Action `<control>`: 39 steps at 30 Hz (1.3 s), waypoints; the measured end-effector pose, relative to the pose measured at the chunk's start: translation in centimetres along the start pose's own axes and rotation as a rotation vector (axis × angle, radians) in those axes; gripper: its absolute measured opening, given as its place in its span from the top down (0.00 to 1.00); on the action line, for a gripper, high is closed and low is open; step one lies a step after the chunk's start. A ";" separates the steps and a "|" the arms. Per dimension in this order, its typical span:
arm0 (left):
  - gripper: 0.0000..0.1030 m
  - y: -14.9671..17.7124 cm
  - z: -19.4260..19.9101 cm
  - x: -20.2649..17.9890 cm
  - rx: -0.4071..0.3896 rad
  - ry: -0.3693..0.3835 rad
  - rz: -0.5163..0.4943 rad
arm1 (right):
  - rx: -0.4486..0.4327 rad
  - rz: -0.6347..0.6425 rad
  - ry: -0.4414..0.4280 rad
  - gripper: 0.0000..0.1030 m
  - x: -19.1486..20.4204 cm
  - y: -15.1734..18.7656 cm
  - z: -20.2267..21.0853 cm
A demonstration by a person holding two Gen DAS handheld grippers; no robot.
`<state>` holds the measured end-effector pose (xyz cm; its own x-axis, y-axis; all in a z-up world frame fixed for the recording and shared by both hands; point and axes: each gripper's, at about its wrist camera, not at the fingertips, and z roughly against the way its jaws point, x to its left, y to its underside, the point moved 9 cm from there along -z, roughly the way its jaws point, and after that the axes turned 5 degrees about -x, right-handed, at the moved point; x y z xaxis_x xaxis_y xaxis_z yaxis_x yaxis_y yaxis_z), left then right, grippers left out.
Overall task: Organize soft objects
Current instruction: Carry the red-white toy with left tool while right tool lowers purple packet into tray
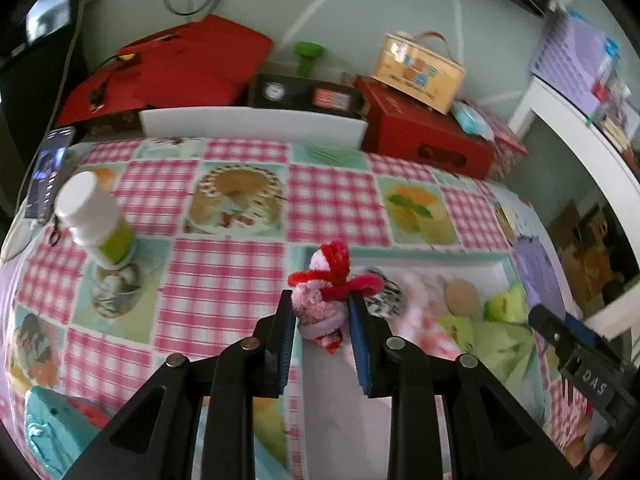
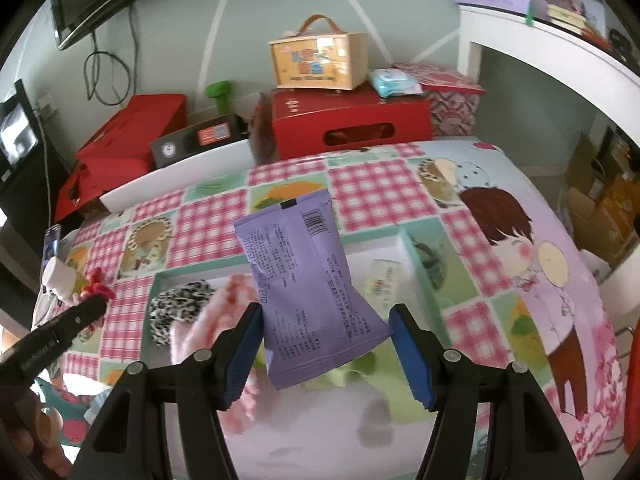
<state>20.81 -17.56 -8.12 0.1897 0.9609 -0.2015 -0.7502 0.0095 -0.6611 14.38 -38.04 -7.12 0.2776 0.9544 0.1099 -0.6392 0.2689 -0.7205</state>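
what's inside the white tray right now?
In the white tray: leopard-print fabric, pink fuzzy cloth, green plush, a tan piece. The purple packet hides the middle, so anything beneath it can't be seen.
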 end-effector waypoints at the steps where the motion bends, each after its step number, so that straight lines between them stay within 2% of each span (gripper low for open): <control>1: 0.74 0.2 -0.2 -0.5 0.005 0.010 -0.009 | 0.000 -0.006 0.005 0.35 -0.4 0.0 0.0; 5: 0.74 1.1 -0.9 -3.2 0.023 0.044 -0.069 | -0.001 -0.033 0.042 0.35 -2.4 -0.1 -0.1; 12: 0.74 2.3 -2.1 -5.5 0.058 0.066 -0.112 | 0.010 -0.052 0.060 0.35 -3.7 0.1 -0.5; 34: 0.72 4.6 -5.3 -5.9 0.128 0.009 -0.154 | 0.117 0.014 0.022 0.34 -1.2 2.3 -4.1; 39: 0.67 4.6 -5.4 -6.0 0.139 0.007 -0.157 | 0.120 0.018 0.025 0.33 -1.1 2.2 -4.0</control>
<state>19.58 -24.81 -13.86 0.3150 0.9428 -0.1089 -0.7910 0.1974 -0.5791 15.51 -39.05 -11.53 0.2819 0.9562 0.0795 -0.7250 0.2665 -0.6351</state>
